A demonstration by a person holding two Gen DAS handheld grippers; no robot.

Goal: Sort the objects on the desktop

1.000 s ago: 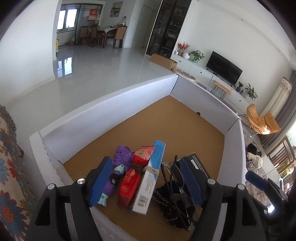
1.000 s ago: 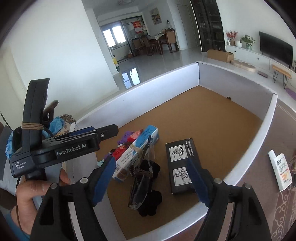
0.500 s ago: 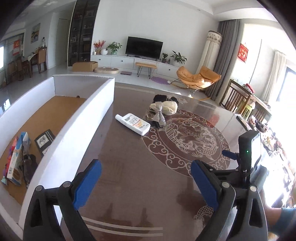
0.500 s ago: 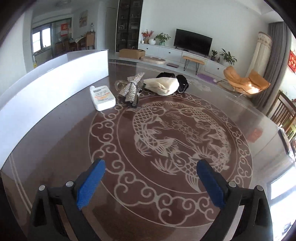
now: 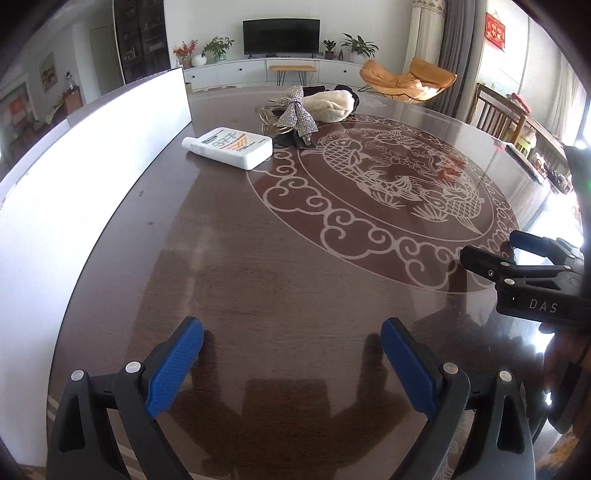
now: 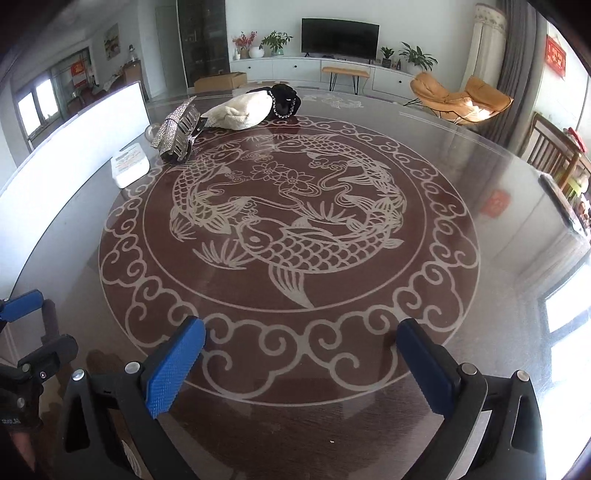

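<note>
A home living room: a television (image 6: 340, 36) on a long white cabinet (image 6: 332, 70), potted plants (image 6: 275, 41), an orange lounge chair (image 6: 461, 98).

The table (image 6: 461, 177) was dark brown with a pale fish-and-cloud medallion. At ten o'clock lay a white bottle (image 5: 229, 147) with orange stripes, a silver sparkly bow (image 5: 295, 110), and a cream pouch (image 6: 240, 110).
</note>
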